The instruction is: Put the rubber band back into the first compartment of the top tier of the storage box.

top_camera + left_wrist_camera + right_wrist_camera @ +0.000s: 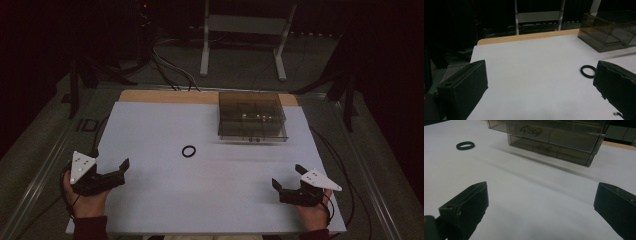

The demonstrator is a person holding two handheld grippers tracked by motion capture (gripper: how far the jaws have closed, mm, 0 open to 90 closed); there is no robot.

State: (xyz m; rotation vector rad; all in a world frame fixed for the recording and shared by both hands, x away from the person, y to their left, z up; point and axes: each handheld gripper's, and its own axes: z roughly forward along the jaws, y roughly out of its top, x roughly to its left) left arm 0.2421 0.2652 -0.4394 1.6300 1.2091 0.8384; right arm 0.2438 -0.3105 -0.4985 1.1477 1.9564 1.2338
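Nothing's begun yet: the black ring (189, 151) lies untouched on the white table (150, 200), near the smoked drawer box (252, 122) with its drawers closed, while left gripper (111, 174) and right gripper (286, 177) wait wide open, empty, well apart from the ring.

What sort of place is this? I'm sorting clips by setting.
Probably a lab or test room set up for recording: a white table in a dark room, cables on the floor, a metal stand behind it, and a hand-held gripper in each hand.
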